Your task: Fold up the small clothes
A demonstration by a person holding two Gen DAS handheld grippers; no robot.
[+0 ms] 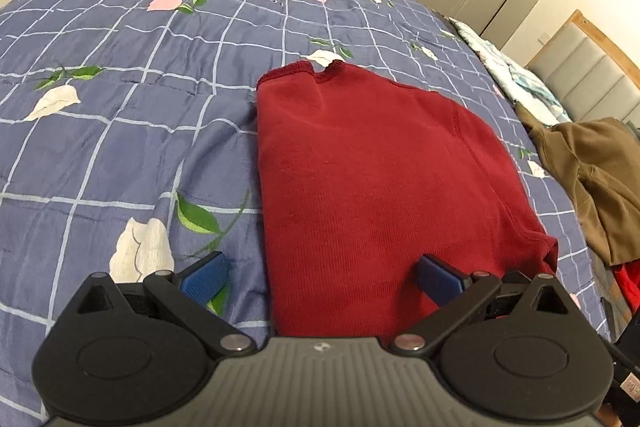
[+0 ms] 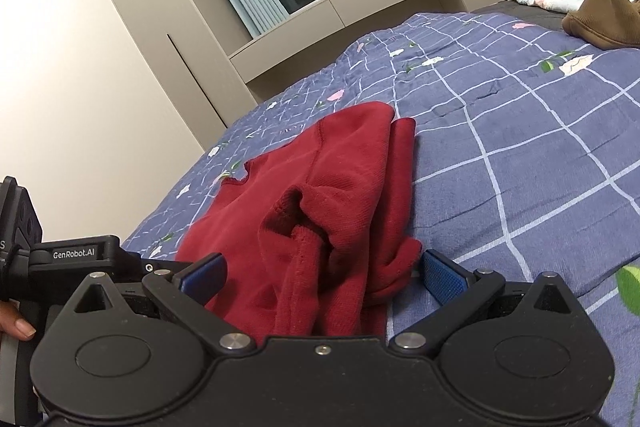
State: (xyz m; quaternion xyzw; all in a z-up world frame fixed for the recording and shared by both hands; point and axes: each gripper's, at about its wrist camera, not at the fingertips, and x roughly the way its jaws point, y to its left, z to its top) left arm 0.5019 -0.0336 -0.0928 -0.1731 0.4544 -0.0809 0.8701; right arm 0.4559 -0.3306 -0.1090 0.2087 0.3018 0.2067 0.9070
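- Both sets of jaws stand wide apart and hold nothing: the left gripper [image 1: 322,277] hovers over the near edge of the dark red knit garment [image 1: 380,187], the right gripper [image 2: 322,277] straddles its bunched sleeve end.
- The garment lies on the blue checked floral bedspread [image 1: 132,115], seemingly folded lengthwise already.
- Judged half done: rumpled side needs smoothing, then a crosswise fold.
- A brown garment [image 1: 592,171] waits nearby.
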